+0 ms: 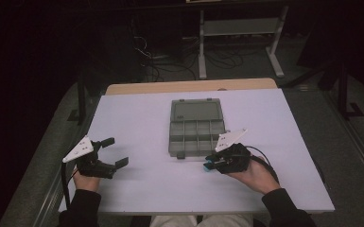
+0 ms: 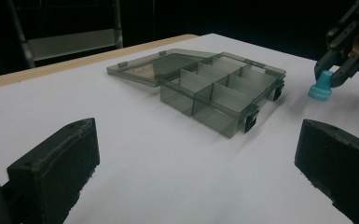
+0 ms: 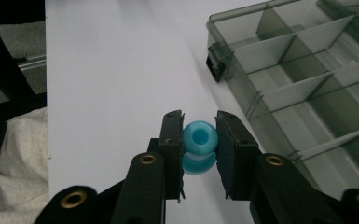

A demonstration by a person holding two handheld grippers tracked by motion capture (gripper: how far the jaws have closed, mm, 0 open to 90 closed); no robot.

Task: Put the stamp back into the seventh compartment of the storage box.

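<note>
A small blue plastic piece [image 3: 199, 145] with a round hole in its top sits between the pads of my right gripper [image 3: 199, 140], which is shut on it just above the white table. From above, the right gripper [image 1: 210, 164] hovers at the front right corner of a smoky grey compartment box [image 1: 197, 126], whose lid lies open flat behind it. The left gripper view catches the same blue piece [image 2: 320, 87] held beside the box [image 2: 221, 93]. My left gripper [image 1: 117, 151] rests open at the table's left side, nothing between its jaws.
The white tabletop [image 1: 137, 113] has a wooden strip [image 1: 189, 86] along its far edge. Beyond it stand a metal frame [image 1: 238, 33] and tangled cables [image 1: 170, 56] on a dark floor. A person's light trousers [image 3: 14, 154] lie below the near edge.
</note>
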